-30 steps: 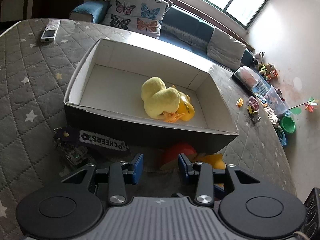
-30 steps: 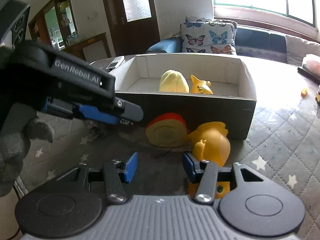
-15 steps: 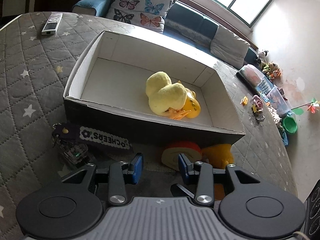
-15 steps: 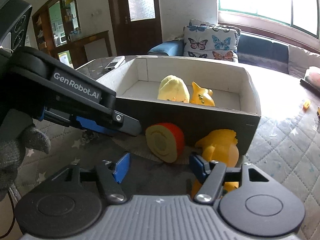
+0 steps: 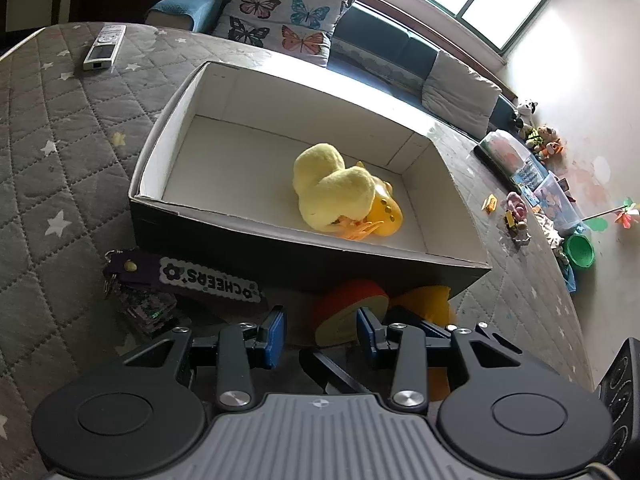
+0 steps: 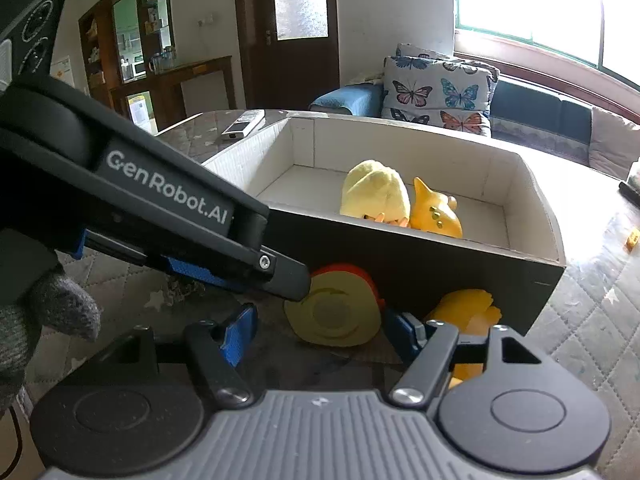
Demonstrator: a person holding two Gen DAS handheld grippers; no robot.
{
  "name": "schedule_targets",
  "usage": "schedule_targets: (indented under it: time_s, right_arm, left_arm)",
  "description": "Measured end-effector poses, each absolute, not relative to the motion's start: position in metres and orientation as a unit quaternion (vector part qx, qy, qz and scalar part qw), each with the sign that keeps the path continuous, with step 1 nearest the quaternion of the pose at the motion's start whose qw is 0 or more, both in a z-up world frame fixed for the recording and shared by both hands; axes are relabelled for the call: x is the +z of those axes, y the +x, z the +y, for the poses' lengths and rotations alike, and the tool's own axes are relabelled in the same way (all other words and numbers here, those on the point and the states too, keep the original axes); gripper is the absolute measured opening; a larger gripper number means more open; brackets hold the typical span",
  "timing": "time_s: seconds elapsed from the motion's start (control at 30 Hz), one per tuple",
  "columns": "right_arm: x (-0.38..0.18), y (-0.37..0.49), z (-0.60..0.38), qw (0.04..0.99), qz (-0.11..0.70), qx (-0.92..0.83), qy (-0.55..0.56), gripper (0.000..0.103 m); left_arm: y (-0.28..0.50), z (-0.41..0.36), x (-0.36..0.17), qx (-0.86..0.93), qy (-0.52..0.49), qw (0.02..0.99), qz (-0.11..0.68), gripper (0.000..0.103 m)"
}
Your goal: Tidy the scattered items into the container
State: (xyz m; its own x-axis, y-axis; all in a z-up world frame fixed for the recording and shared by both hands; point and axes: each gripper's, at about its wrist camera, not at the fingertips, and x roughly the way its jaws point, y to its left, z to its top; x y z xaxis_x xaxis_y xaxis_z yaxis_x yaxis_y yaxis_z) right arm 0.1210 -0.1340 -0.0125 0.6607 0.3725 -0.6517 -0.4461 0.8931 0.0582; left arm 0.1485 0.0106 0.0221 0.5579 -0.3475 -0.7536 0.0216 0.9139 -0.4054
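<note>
A black box with a white inside (image 5: 224,224) (image 6: 440,264) holds a yellow plush duck (image 5: 332,188) (image 6: 376,196) and an orange-yellow toy (image 5: 386,216) (image 6: 438,216). In front of its near wall lie a red and cream roll toy (image 5: 344,308) (image 6: 332,312), a yellow toy (image 5: 428,300) (image 6: 464,308) and a "CHEERS" key strap (image 5: 192,276). My left gripper (image 5: 320,332) is open just short of the roll toy; its finger (image 6: 280,272) reaches over the roll. My right gripper (image 6: 322,334) has its jaws opening, with the roll just ahead between the tips, untouched by the pads.
A remote control (image 5: 104,46) (image 6: 244,124) lies on the grey star-quilted cover (image 5: 60,160) behind the box. A sofa with butterfly cushions (image 5: 280,16) runs along the back. Toys and a green bowl (image 5: 578,250) sit on the floor at right. A gloved hand (image 6: 40,320) holds the left gripper.
The right gripper's jaws have widened and it has slid left, so the roll toy now sits centred ahead of it instead of the yellow toy. The left gripper has hardly shifted.
</note>
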Motion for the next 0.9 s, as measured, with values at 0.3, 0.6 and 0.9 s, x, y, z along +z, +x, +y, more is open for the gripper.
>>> schedule_targets:
  time_s: [0.3, 0.6, 0.9]
  right_arm:
    - [-0.013, 0.106, -0.134, 0.901, 0.342, 0.261, -0.046, 0.071]
    - [-0.014, 0.1, -0.132, 0.901, 0.34, 0.264, -0.047, 0.071]
    - [-0.015, 0.113, -0.133, 0.913, 0.344, 0.216, -0.034, 0.072]
  left_arm:
    - [0.149, 0.019, 0.02, -0.102, -0.188, 0.863, 0.458, 0.041]
    - [0.152, 0.028, 0.02, -0.095, -0.198, 0.862, 0.456, 0.041]
    - [0.156, 0.026, 0.021, -0.1, -0.204, 0.861, 0.455, 0.041]
